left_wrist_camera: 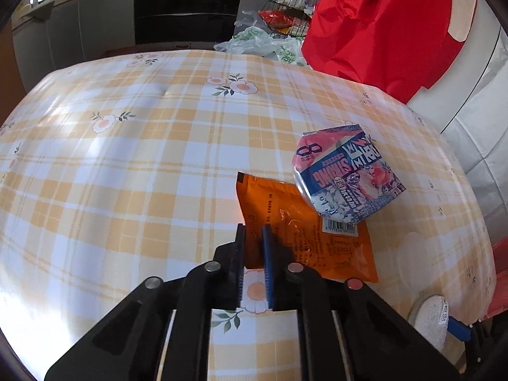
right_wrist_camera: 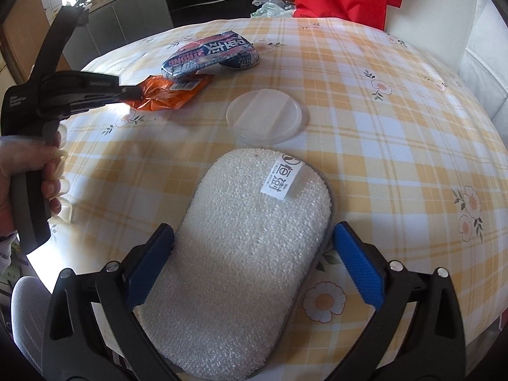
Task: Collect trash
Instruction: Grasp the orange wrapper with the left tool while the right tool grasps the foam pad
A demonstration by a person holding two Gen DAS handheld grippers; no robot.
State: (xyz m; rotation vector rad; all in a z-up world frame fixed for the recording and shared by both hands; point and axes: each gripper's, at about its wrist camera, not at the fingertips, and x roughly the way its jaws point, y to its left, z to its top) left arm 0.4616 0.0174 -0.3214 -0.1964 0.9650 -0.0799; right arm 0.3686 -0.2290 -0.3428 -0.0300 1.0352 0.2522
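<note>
An orange snack wrapper [left_wrist_camera: 304, 231] lies flat on the checked tablecloth [left_wrist_camera: 143, 158]. My left gripper [left_wrist_camera: 253, 230] is shut on the wrapper's near left edge. A crushed pink-and-blue drink can [left_wrist_camera: 346, 174] rests on the wrapper's far corner. The right wrist view shows the same wrapper [right_wrist_camera: 168, 95], the can [right_wrist_camera: 206, 55] and the left gripper [right_wrist_camera: 135, 90] pinching the wrapper. My right gripper [right_wrist_camera: 254, 228] is shut on a white sponge [right_wrist_camera: 241, 254], its blue pads against both long sides. A clear plastic lid [right_wrist_camera: 265, 116] lies beyond the sponge.
A red cloth [left_wrist_camera: 374, 25] hangs over a white chair [left_wrist_camera: 476, 101] at the table's far right. Plastic bags [left_wrist_camera: 263, 44] and a wire rack [left_wrist_camera: 285, 9] stand behind the table, with kitchen cabinets beyond. A hand [right_wrist_camera: 47, 171] grips the left gripper's handle.
</note>
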